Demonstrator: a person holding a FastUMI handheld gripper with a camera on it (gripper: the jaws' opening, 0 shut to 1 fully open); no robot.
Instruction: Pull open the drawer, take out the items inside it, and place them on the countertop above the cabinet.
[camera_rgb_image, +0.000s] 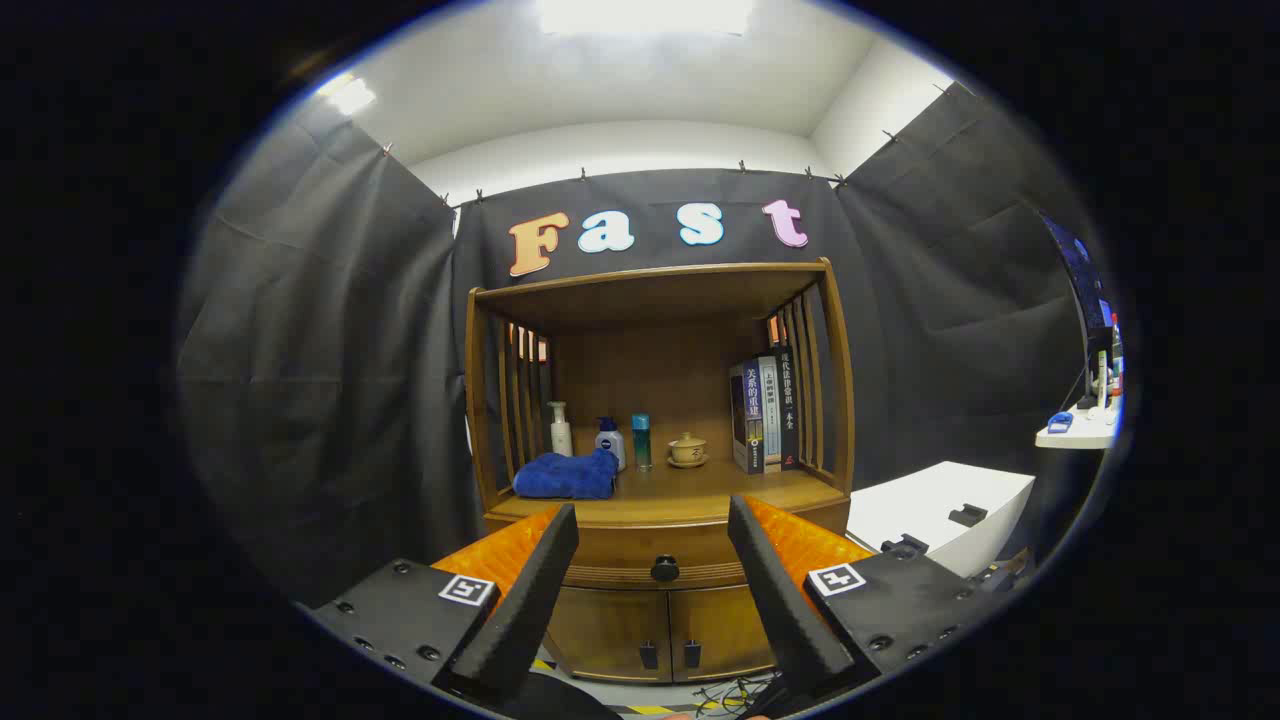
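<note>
Two black fingers (545, 590) of the tongs (655, 520) stand wide apart with nothing between them, aimed at a wooden cabinet (660, 440) against the black cloth wall. Beyond the fingertips, in the gap between them, sits the drawer (650, 552), fully shut, with its round dark knob (664, 569) centred just ahead of the tongs but not touched. Whatever lies inside the drawer is hidden. Below it are two closed cupboard doors (655, 632) with small dark pulls. Above the drawer runs the tabletop (700, 492) of the cabinet, under an open shelf frame with slatted sides. On it, from one side to the other, lie a folded blue towel (567, 475), a white pump bottle (560, 430) behind it, a white bottle with a blue cap (610, 440), a slim teal bottle (641, 440), a small lidded cup on a saucer (688, 449), and a row of upright books (765, 412) leaning against the slats. Beside the cabinet stands a low white box (935, 510).
</note>
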